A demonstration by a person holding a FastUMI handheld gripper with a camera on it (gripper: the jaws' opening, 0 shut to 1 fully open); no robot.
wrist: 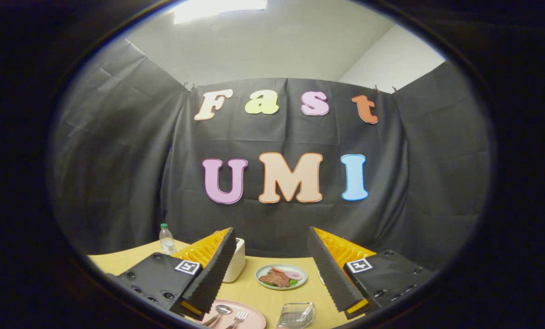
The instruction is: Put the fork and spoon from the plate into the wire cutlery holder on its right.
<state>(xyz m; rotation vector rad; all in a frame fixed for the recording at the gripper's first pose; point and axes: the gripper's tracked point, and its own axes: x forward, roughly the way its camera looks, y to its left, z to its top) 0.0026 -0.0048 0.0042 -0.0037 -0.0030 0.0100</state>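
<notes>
Your tongs (272, 269) stand wide open above the table (254, 292), their two fingers spread apart with nothing between them but bare tabletop and dishes farther on.

Beyond the left finger (208, 274), near the booth's dark cloth wall, a small clear water bottle (166, 239) with a green cap stands upright on the table. Just behind that same finger a white container (235, 265) peeks out, partly hidden by it.

Below the left finger, nearest to you, lies the pink plate (249, 315). On it rest the spoon (222, 310) and, just to its right, the fork (239, 317), side by side, with bowl and tines pointing away from you. Both are untouched; the tongs hang above and clear of them.

Between the fingers and farther ahead sits a pale round plate (281, 277) carrying dark brown food, a pink slice and some green.

To the right of the pink plate, below the gap and toward the right finger (331, 274), stands the wire cutlery holder (297, 315), see-through and with nothing I can make out inside. A small white thing shows at the right finger's inner edge; you cannot tell what it is.
</notes>
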